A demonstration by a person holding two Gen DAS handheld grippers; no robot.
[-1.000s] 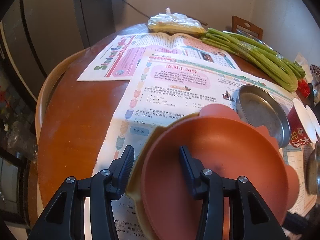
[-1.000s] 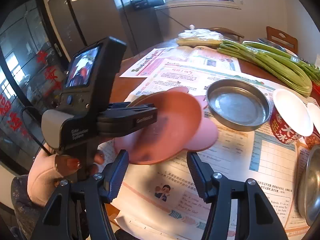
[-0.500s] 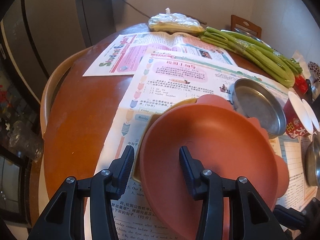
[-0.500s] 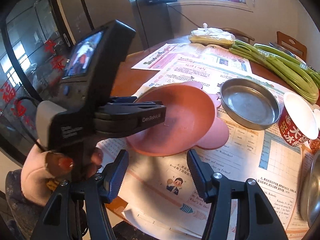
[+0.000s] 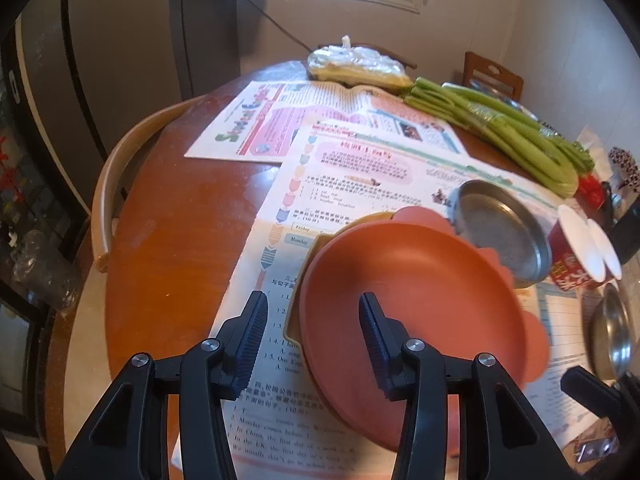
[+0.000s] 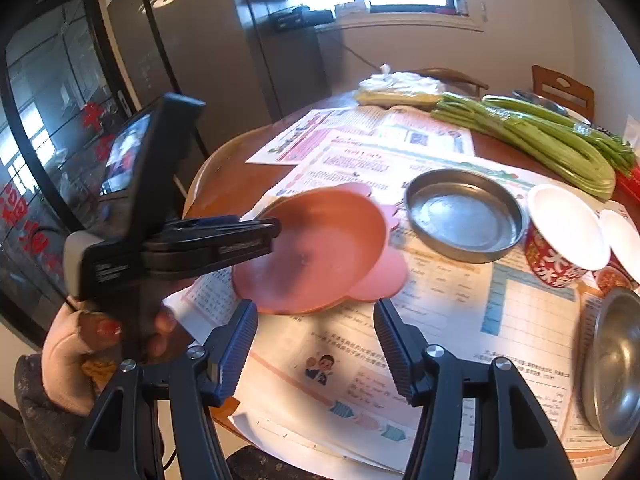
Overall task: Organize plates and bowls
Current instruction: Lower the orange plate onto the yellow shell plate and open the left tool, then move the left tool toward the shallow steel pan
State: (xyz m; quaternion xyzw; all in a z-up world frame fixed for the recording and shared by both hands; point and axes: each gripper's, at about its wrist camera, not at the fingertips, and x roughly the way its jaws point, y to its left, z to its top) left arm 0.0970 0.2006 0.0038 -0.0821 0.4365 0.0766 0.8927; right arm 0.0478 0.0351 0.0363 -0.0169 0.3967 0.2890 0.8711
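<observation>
Both grippers' jaws gape: left gripper (image 5: pixel 312 320) straddles the pink plate's (image 5: pixel 420 304) rim, right gripper (image 6: pixel 314 332) hovers nearby.

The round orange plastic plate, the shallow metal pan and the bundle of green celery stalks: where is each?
Round orange plastic plate (image 5: pixel 420 280), left wrist view, inner surface.
Shallow metal pan (image 6: pixel 464 216), right wrist view, inside bottom.
Bundle of green celery stalks (image 6: pixel 540 140), right wrist view, mid-stalk.

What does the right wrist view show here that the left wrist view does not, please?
Only the right wrist view shows the person's hand holding the left gripper from the side, its camera screen, and the right gripper, open and empty. Only the left wrist view shows the yellow dish under the terracotta plate. Both show that plate, the steel pan, the red cup and the celery.
</observation>
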